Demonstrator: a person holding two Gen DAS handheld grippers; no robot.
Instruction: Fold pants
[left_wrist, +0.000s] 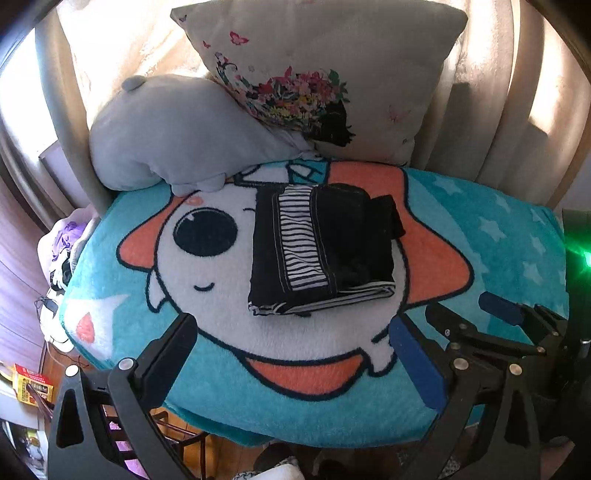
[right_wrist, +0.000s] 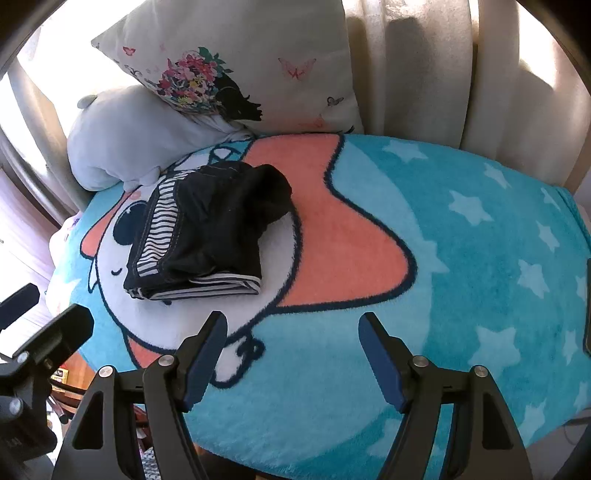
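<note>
On the white face of the cartoon blanket (left_wrist: 258, 413), seen from your left wrist camera, the pants (left_wrist: 321, 251) lie folded into a compact black bundle with a striped panel showing. Your left gripper (left_wrist: 299, 354) hovers just short of them, jaws spread wide and holding nothing. Your right gripper (left_wrist: 476, 314) sits at the right, also spread. A grey plush (left_wrist: 177, 136) and a floral pillow (left_wrist: 332, 74) rest behind the pants.

From your right wrist camera, the pants (right_wrist: 207, 229) lie ahead and to the left on the blanket (right_wrist: 443, 258). Your right gripper (right_wrist: 291, 358) is released, its blue pads (right_wrist: 380, 365) well apart over the blanket. Part of your left gripper (right_wrist: 48, 339) shows at the lower left.
</note>
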